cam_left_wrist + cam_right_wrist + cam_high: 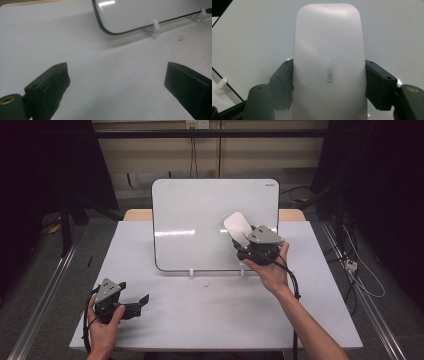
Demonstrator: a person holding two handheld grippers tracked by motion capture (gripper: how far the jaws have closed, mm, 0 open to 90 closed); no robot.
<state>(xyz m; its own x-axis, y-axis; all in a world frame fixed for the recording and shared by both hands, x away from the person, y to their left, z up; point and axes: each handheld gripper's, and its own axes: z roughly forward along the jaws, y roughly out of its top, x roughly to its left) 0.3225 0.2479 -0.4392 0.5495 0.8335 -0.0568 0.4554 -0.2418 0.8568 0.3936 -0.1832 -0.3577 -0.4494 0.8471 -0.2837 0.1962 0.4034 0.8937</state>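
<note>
Wiping looks like the step in hand: from the high view the right gripper holds a white eraser against the right part of the propped whiteboard, while the left gripper rests low on the table, well apart. In the left gripper view its jaws stand wide with nothing between them, and the board's lower corner and a small clip foot lie ahead. In the right gripper view the jaws clamp the eraser's sides; whether its face presses the board is hard to tell. Next, probably, sweep leftward, short of the board's rim.
</note>
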